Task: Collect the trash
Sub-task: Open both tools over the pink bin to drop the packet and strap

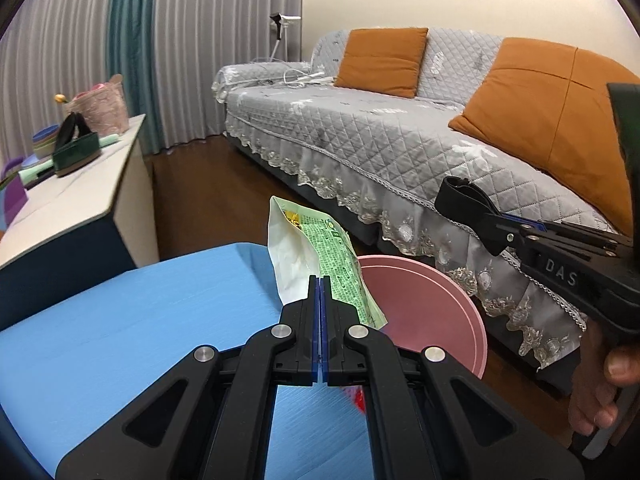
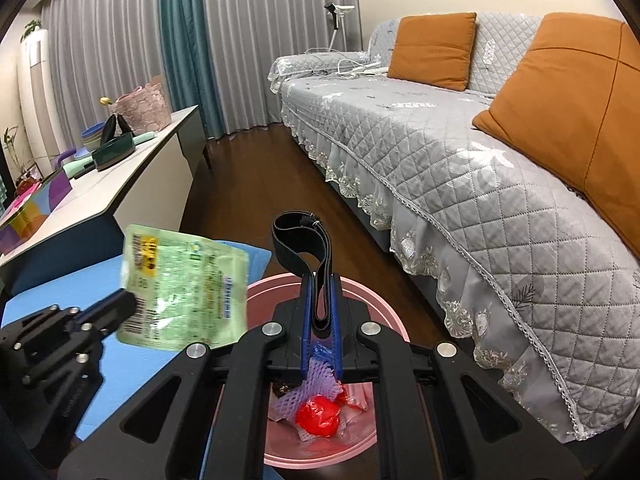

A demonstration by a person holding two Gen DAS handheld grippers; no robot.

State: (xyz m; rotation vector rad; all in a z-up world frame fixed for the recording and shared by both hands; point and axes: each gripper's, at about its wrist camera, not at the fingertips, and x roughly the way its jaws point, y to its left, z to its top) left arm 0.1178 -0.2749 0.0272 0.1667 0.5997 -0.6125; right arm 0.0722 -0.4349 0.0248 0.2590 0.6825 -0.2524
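My left gripper [image 1: 320, 278] is shut on a crumpled green and white wrapper [image 1: 328, 240], which sticks up past the edge of the blue table [image 1: 120, 340], beside the pink bin [image 1: 420, 304]. In the right wrist view the same wrapper [image 2: 188, 292] hangs from the left gripper [image 2: 128, 298] just left of the bin. My right gripper [image 2: 322, 280] is shut on a black elastic strap [image 2: 300, 236], held over the pink bin [image 2: 264, 292]. Purple foam netting [image 2: 316, 376] and red trash [image 2: 320, 420] lie in the bin. The right gripper [image 1: 490, 226] and strap [image 1: 460, 196] also show at the right in the left wrist view.
A grey quilted sofa [image 2: 460, 160] with orange cushions [image 2: 432, 50] runs along the right, close to the bin. A white sideboard [image 2: 132, 176] with bowls and a basket stands on the left. Dark wooden floor [image 2: 260, 184] lies between them. A person's hand [image 1: 600, 392] holds the right gripper.
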